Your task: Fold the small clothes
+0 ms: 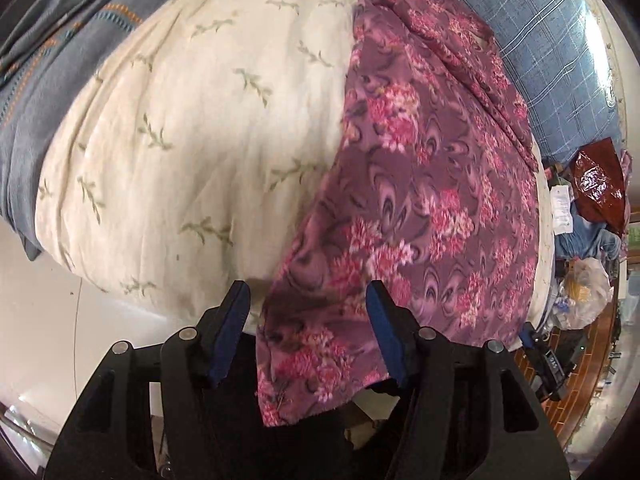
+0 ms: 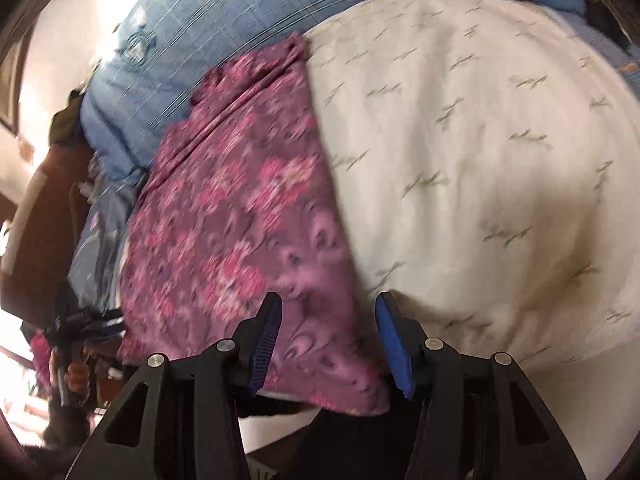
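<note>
Both grippers stand with jaws spread and pinch nothing. Between the left gripper pads hangs the near hem of the purple floral garment, over the bed edge; the right gripper frames the same hem's other corner. Its long axis runs away from both toward the blue plaid pillow, across the cream leaf-print quilt. No containers show clearly.
</note>
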